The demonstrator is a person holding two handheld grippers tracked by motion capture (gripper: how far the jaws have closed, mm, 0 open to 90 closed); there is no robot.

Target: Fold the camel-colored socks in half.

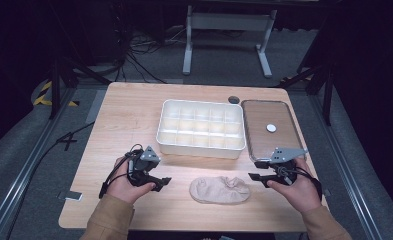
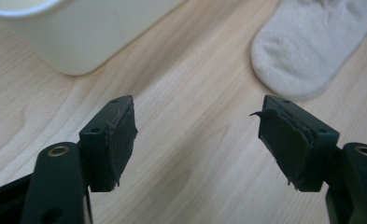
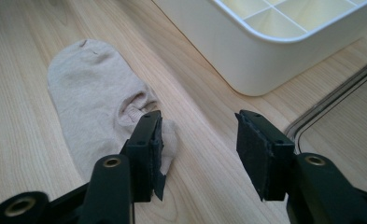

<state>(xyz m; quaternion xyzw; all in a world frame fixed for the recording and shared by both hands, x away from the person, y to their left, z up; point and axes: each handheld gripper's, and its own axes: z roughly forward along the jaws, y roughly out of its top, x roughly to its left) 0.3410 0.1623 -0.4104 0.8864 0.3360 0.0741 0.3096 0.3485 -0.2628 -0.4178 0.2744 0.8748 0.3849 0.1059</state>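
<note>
A beige ankle sock [image 1: 220, 190] lies flat near the table's front edge, between my two grippers. My left gripper [image 1: 165, 183] rests low to the sock's left, open, with bare wood between its pads [image 2: 118, 140]; the sock's toe [image 2: 312, 42] lies ahead to the right. To the sock's right my right gripper [image 1: 254, 171] is open too. Its left pad [image 3: 149, 149] hangs over the sock's cuff end [image 3: 102, 107], and nothing is between the pads. A white divided tray [image 1: 202, 148] stands behind the sock.
A clear lid [image 1: 270, 129] with a white knob lies right of the tray, close to my right gripper. The tray's front wall [image 3: 246, 65] is near both grippers. A dark round cap [image 1: 233, 99] sits at the back. A stand's legs [image 1: 187, 55] are on the floor beyond.
</note>
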